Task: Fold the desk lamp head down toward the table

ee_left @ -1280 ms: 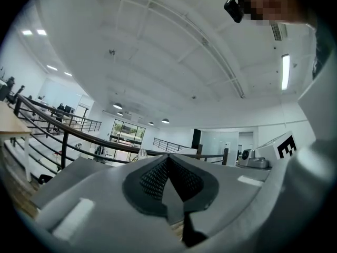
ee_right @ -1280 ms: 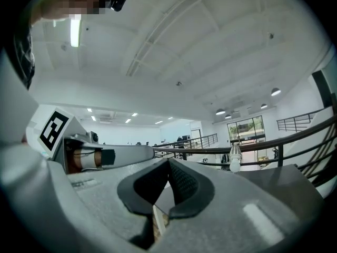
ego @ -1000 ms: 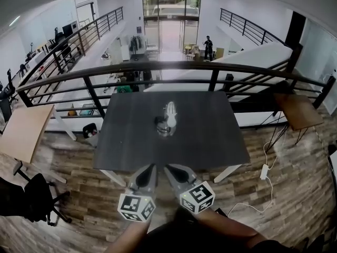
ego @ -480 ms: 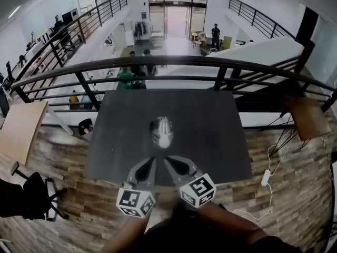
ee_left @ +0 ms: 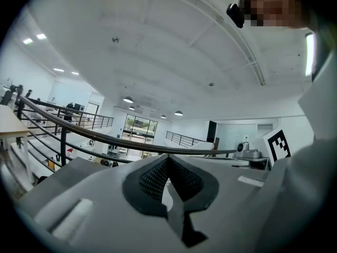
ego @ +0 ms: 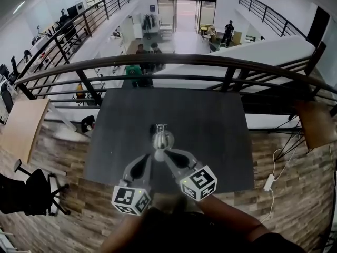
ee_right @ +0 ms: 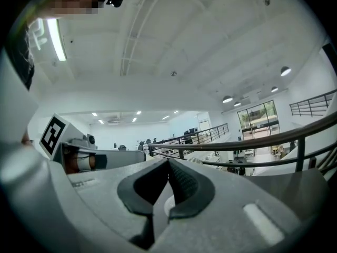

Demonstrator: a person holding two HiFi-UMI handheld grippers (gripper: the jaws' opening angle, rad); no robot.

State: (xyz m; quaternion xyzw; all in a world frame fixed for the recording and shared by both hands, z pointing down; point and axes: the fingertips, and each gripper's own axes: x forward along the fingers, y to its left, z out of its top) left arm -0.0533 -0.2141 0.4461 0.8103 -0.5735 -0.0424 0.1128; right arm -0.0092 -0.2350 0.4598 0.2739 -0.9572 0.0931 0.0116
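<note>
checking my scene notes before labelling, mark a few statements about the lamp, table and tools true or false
1. The small silver desk lamp stands on the dark grey square table. True.
2. The right tool grips the lamp. False: its jaws are shut together on nothing.
3. The left tool is wide open. False: its jaws are together.
4. A dark metal railing runs beyond the table's far edge. True.
5. A laptop lies beside the lamp. False: no laptop shows on the table.
</note>
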